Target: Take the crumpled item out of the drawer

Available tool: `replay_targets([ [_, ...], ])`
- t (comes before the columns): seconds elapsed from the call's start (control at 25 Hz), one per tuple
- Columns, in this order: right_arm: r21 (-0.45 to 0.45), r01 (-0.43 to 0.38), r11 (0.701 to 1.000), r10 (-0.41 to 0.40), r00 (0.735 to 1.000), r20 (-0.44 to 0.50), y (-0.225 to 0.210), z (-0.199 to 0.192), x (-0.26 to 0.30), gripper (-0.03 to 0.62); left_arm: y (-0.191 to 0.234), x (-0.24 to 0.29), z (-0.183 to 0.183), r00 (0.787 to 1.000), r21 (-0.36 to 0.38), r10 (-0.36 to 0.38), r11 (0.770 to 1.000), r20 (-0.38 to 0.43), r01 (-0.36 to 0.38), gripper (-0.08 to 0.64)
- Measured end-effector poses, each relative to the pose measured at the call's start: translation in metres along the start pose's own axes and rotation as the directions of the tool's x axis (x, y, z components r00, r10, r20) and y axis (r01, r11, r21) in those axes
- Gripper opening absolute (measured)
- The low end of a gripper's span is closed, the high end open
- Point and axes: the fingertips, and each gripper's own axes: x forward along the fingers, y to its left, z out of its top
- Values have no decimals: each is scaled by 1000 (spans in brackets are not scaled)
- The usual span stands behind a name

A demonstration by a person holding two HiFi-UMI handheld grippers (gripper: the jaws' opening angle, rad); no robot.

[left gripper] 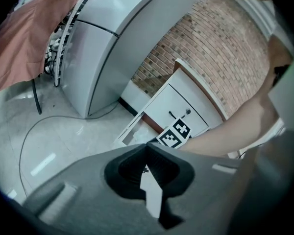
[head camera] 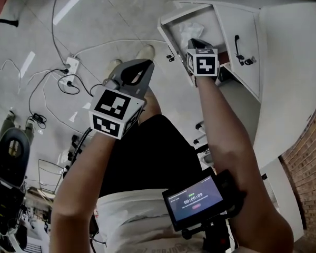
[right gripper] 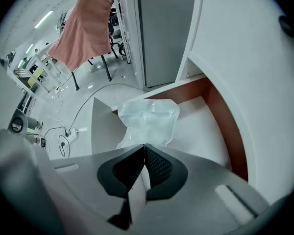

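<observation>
The white drawer (head camera: 168, 33) stands pulled out of the white cabinet. Inside it lies the crumpled item, a clear-white plastic bag (head camera: 188, 29). My right gripper (head camera: 198, 42) reaches into the drawer, its jaws shut. In the right gripper view the bag (right gripper: 149, 117) narrows down to the closed jaw tips of the right gripper (right gripper: 144, 146), which pinch its near edge above the drawer floor (right gripper: 201, 131). My left gripper (head camera: 135, 74) hangs over the floor left of the drawer, shut and empty. The left gripper (left gripper: 147, 145) faces the open drawer (left gripper: 131, 132) from a distance.
The cabinet front (head camera: 242, 41) with a black handle (head camera: 237, 47) stands right of the drawer; a brick wall (head camera: 308, 157) lies beyond. A power strip with cables (head camera: 71, 65) lies on the floor. A pink cloth (right gripper: 85, 26) hangs near a tall grey cabinet (left gripper: 103, 48).
</observation>
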Motion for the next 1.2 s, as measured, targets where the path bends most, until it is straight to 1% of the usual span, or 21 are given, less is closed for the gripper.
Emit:
replay_targets([
  [0.28, 51, -9, 999, 6, 997, 72, 13, 8, -55, 12, -23, -34, 14, 1000, 52, -13, 999, -8, 13, 2],
  [0.4, 65, -25, 998, 18, 995, 102, 19, -11, -77, 12, -44, -45, 5, 1000, 80, -9, 997, -18, 11, 2],
  [0.52, 76, -58, 995, 44, 983, 178, 21, -31, -70, 12, -53, -35, -12, 1000, 161, 16, 987, -19, -13, 2],
  [0.6, 87, -74, 993, 54, 974, 221, 23, -38, -73, 12, -58, -33, -14, 1000, 200, 22, 980, -19, -18, 2],
  [0.76, 90, -91, 992, 64, 963, 262, 29, -48, -111, 12, -81, -52, -1, 1000, 236, 14, 972, -10, -11, 2],
  [0.88, 107, -95, 990, 59, 952, 302, 32, -47, -136, 12, -93, -66, 11, 1000, 268, 3, 963, 2, -3, 2],
  [1.04, 121, -94, 988, 48, 940, 338, 35, -45, -163, 12, -99, -84, 20, 1000, 286, 4, 958, 10, -6, 2],
  [1.2, 135, -92, 987, 33, 922, 386, 37, -45, -193, 12, -104, -101, 32, 999, 279, 16, 960, 36, -26, 2],
])
